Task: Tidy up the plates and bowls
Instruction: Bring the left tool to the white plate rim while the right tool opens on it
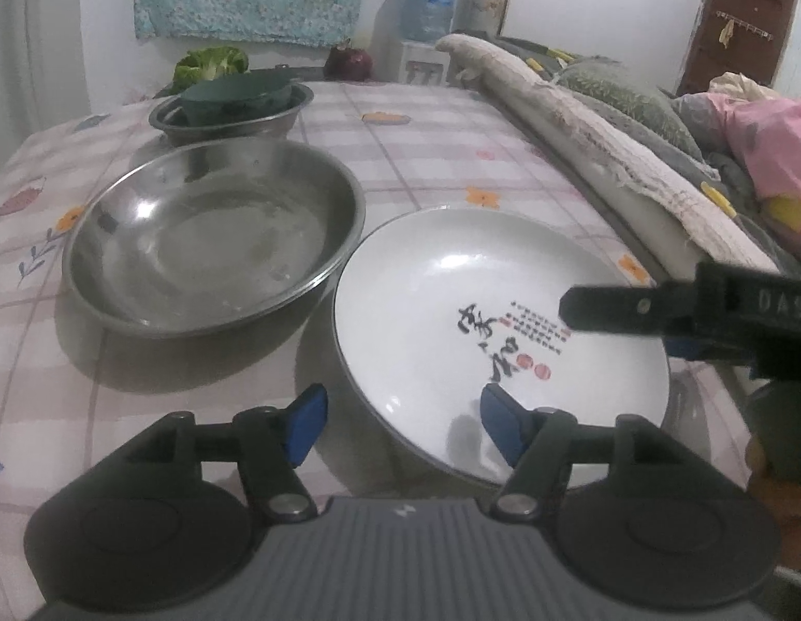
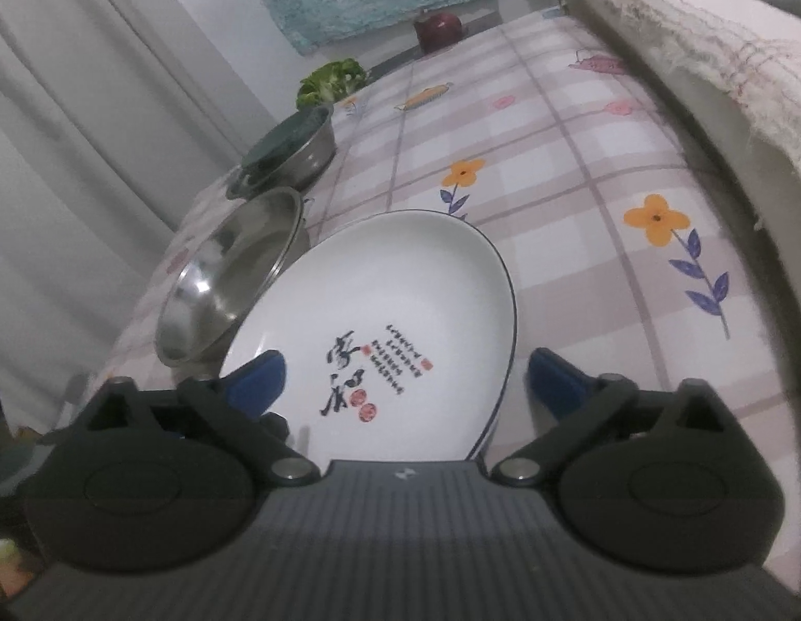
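The white ceramic plate with black calligraphy and red seals [image 1: 498, 336] lies flat on the pink checked tablecloth with orange flowers [image 1: 426, 129], its rim just beside the big shallow stainless-steel basin [image 1: 214, 238] on its left. Both grippers are at the plate now. The left gripper [image 1: 400, 427] sits at the near edge with its jaws spread — one blue pad off the rim over the cloth, the other over the plate's inner surface, neither pressing on it. The right gripper [image 2: 403, 380] stands wide open, one blue finger [image 2: 258, 380] over the plate's face and the other out past the rim above the cloth, so the plate edge is between them but ungripped. From the left side its black finger shows reaching in over the writing. Farther back, a second, smaller steel basin [image 1: 229, 119] holds a dark green bowl [image 1: 239, 95], with a head of green broccoli [image 1: 211, 64] behind it and a dark red onion [image 1: 348, 62] near the wall. A worn cream cloth roll [image 1: 581, 119] runs along the table's right edge.
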Motion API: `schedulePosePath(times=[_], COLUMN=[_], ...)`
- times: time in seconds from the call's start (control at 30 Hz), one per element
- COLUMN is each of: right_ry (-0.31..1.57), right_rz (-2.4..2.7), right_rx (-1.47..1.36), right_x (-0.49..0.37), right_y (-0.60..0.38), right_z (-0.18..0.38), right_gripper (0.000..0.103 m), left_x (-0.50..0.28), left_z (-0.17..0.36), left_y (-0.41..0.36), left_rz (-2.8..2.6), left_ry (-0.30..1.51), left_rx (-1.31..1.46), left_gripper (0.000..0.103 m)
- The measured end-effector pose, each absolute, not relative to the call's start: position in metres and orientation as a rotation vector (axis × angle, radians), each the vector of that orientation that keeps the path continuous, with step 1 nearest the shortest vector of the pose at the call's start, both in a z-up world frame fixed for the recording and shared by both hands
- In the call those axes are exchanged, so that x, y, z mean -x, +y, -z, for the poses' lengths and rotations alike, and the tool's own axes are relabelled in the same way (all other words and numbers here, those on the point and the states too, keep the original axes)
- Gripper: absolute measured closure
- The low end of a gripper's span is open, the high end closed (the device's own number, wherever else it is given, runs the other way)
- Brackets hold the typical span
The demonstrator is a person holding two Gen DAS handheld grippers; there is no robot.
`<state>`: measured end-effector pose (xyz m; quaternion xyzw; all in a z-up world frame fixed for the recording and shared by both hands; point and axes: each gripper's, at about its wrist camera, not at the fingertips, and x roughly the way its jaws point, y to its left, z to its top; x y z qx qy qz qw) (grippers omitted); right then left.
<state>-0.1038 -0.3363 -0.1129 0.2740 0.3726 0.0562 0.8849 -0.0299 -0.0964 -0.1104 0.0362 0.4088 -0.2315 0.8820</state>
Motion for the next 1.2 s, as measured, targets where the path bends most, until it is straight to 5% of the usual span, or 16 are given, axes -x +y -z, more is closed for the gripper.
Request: schedulePosePath(times=[0.3,0.67,1.2], right_ry=[0.765,0.761,0.767], right_rz=[-0.087,-0.054,-0.069], right_rx=[-0.610,-0.514,-0.488], right_x=[0.106,0.108,0.109], right_y=[-0.336,-0.323,-0.321], right_z=[0.113,0.112,0.113], right_gripper=[0.001,0.001,0.001], left_x=[0.033,0.030,0.016], left_z=[0.113,0.119,0.121], left_y=[-0.088,-0.084,-0.062], left_rz=[0.479,0.583,0.706], left_ry=[0.829,0.833,0.837], left_rx=[-0.061,-0.075,0.045], left_gripper=[0.026,0.001,0.000])
